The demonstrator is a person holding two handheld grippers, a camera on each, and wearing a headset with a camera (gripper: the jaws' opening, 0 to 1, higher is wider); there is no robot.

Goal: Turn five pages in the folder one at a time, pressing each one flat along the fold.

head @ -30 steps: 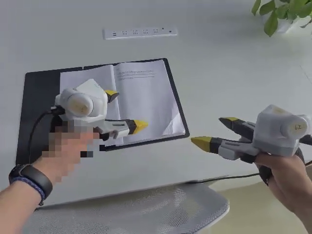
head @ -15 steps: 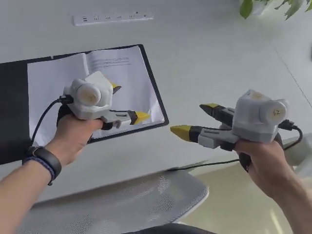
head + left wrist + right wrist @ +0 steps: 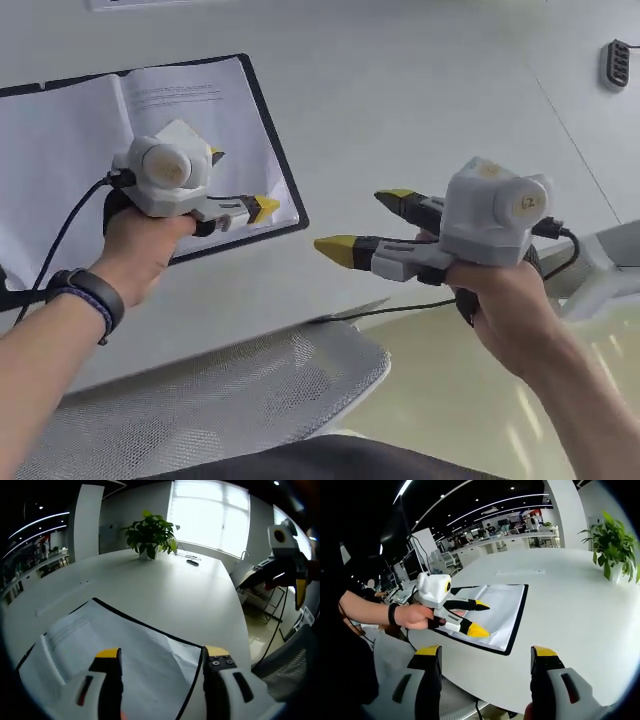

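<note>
Table point(image 3: 420, 120): white, large, bearing the folder. Chair point(image 3: 230, 400): grey mesh back, below the near edge. Folder point(image 3: 225, 130): black cover, open flat on the table at the person's left, white pages lying down on both sides, none lifted. Right gripper point(image 3: 362, 221): held in the air off the folder's right corner, jaws wide apart, nothing between them point(image 3: 485, 652). Left gripper point(image 3: 240, 182): hovering over the lower right page, jaws likewise wide apart and empty point(image 3: 162, 653); whether a tip touches paper cannot be told. Plant point(image 3: 150, 532): far end of the table. Change over the last second: the head view has swung, sliding the folder toward the upper left of the picture; both grippers keep much the same station beside it. Judgement: no page turn is under way; the next page remains to be caught at its edge.
</note>
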